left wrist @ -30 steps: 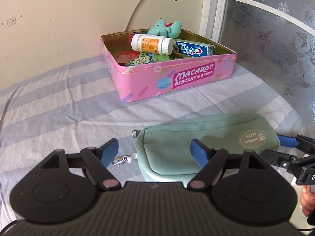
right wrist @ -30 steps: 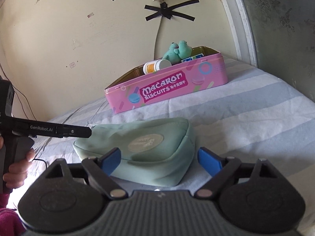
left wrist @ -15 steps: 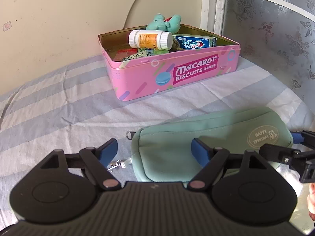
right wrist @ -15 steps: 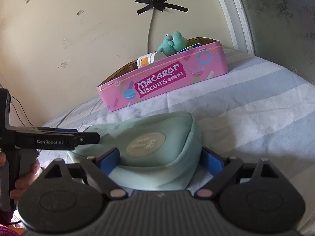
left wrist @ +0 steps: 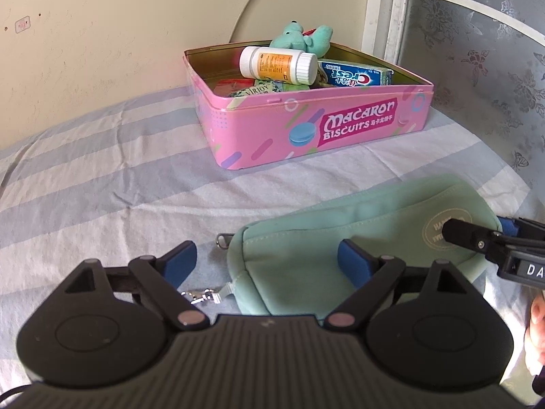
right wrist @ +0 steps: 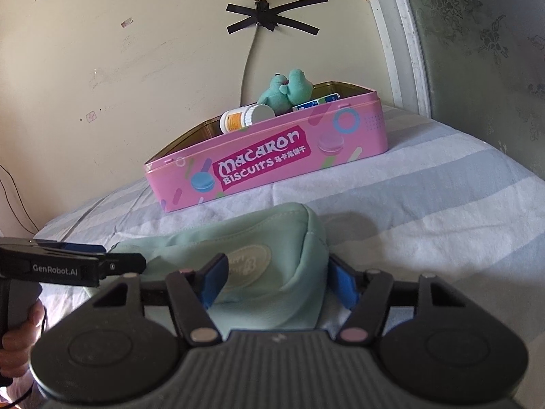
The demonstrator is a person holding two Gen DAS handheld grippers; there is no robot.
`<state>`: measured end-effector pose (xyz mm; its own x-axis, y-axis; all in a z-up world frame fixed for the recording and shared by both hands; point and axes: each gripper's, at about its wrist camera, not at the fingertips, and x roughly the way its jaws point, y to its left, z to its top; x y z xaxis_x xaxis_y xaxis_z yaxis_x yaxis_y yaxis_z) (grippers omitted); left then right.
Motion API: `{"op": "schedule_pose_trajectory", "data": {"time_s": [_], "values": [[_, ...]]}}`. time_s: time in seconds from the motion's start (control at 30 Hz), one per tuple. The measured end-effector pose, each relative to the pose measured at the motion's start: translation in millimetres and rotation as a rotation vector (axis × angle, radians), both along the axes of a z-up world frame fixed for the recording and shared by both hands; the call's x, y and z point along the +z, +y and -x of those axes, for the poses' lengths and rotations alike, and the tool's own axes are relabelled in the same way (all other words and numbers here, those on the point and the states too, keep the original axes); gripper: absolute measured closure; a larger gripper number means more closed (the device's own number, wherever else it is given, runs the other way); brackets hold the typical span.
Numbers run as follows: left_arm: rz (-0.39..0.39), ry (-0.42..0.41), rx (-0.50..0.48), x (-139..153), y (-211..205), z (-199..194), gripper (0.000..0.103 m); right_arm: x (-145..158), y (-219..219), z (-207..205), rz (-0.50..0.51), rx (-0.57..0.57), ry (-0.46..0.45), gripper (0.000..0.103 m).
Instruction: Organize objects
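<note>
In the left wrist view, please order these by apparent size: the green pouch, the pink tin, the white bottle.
1. pink tin and green pouch: alike; the pouch is nearer, so unsure.
2. white bottle: clearly smallest.

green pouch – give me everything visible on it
The mint-green fabric pouch lies flat on the striped cloth, in front of the pink tin. Soft, stitched seams, an oval cream patch on its face, a metal ring and clasp at one end. It looks closed. The right gripper straddles its patch end, jaws closing; the left gripper straddles its clasp end, jaws opening.
</note>
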<state>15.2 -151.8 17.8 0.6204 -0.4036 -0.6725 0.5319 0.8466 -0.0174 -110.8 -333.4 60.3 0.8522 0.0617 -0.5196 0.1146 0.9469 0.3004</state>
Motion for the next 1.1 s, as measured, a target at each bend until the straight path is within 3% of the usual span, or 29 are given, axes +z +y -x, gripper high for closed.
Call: {"op": "schedule_pose_trajectory", "data": {"time_s": [0.43, 0.5, 0.6, 0.67, 0.8, 0.97, 1.1], "values": [[0.025, 0.011, -0.004, -1, 17, -2, 0.007, -4, -4, 9, -0.035, -0.001, -0.014, 0.037], [0.038, 0.028, -0.003, -2, 19, -4, 0.007, -4, -5, 10, -0.038, -0.004, -0.016, 0.036], [0.115, 0.122, -0.011, -6, 27, -13, 0.007, -4, -3, 10, -0.036, -0.012, -0.010, 0.036], [0.118, 0.118, -0.020, -6, 24, -12, 0.007, -3, -3, 10, -0.038, -0.016, -0.004, 0.036], [0.120, 0.107, -0.107, -8, 9, -5, 0.013, -2, -4, 10, -0.042, -0.011, 0.002, 0.036], [0.111, 0.104, -0.110, -8, -2, -5, 0.015, -1, -6, 15, -0.018, -0.018, 0.004, 0.039], [0.163, 0.153, -0.129, -6, -1, -7, 0.031, 1, -19, 25, -0.020, -0.049, 0.007, 0.042]]}}
